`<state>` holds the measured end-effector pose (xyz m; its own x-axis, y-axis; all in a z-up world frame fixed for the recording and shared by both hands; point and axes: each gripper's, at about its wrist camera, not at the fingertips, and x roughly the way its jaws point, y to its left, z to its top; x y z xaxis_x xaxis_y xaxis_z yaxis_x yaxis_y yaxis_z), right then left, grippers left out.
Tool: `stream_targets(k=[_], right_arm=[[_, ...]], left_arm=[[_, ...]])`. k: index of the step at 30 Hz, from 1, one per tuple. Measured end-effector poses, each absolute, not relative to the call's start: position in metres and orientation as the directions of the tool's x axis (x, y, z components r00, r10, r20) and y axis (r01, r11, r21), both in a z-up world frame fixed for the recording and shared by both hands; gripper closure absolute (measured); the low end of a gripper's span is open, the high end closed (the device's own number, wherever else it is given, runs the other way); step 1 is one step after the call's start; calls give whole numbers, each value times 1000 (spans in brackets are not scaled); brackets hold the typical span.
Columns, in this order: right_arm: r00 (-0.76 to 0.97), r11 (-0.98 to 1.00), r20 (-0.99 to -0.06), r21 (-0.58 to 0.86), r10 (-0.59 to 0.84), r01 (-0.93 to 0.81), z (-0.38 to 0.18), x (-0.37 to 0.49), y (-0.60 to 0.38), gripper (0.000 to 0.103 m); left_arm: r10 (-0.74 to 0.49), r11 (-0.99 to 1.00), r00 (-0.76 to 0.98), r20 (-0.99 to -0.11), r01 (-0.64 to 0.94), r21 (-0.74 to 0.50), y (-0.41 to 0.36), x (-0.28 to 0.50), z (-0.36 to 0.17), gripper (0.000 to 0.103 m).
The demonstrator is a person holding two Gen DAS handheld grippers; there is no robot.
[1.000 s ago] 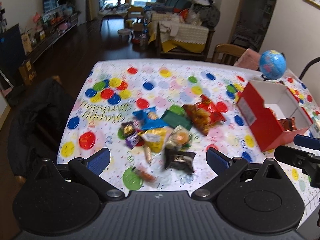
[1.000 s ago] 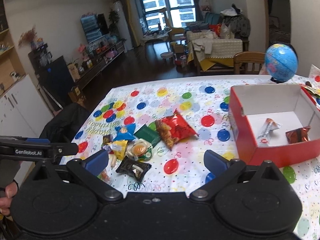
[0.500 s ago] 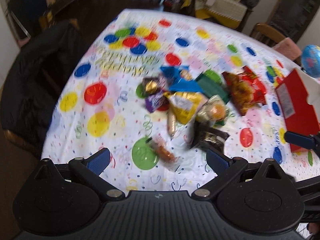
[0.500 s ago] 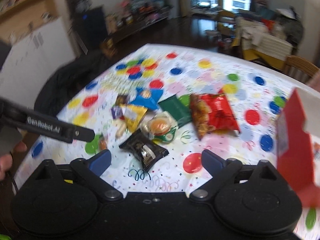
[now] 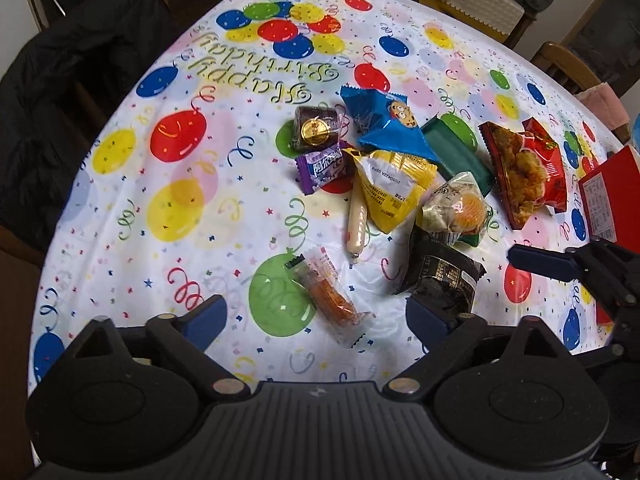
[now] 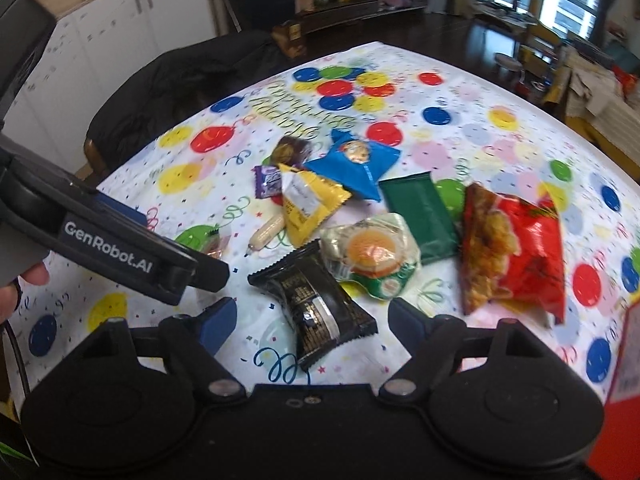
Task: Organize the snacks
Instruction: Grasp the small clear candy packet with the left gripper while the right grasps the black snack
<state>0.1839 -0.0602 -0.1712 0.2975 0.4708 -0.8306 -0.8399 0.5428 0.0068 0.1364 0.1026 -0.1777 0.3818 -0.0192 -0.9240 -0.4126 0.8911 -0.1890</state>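
Tablecloth (image 5: 120, 216) lies bare left of snack pile (image 5: 400, 184).

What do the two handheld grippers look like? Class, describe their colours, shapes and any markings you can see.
The left gripper and the right gripper look alike: a matte black plastic body with two round housings, angled black arms with silver screws, and blue pads on the fingertips. In the right wrist view, the left gripper's finger carries white lettering reading GenRobot.AI. No sleeves are visible.

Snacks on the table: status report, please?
Left hand-held gripper closing over orange snack, not gripped. Right hand-held gripper closing around black packet, pads clear. Nothing in the way.
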Motion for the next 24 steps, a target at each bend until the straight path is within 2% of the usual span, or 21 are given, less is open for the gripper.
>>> stream_targets(k=[9,11,14,17,19,22,24], right_arm=[[278,504,-842,-9,463,-864,-184,196,-47,33],[273,511,-845,0,459,-860,-186,198,-47,34],[264,520,-851,12,454,-854,-190,198,-47,42],[275,536,-852,7,445,-844,-192,197,-47,52],[279,549,-851,13,445,-836,-191,197,-48,56],[279,569,-849,32,450,-822,-189,195,-50,62],[289,581,-848,27,444,-813,-188,191,-51,65]], left_arm=[[-65,872,357,-932,-434,-227,103,147,-190,31],[-69,873,363,-929,-430,-232,102,148,-190,32],[-57,876,364,-930,-428,-221,100,148,-190,34],[-46,877,368,-929,-431,-215,101,147,-189,47],[-43,871,371,-928,-441,-216,104,146,-188,66],[-46,865,374,-926,-449,-224,109,144,-189,78],[-53,864,379,-924,-446,-233,110,142,-189,81]])
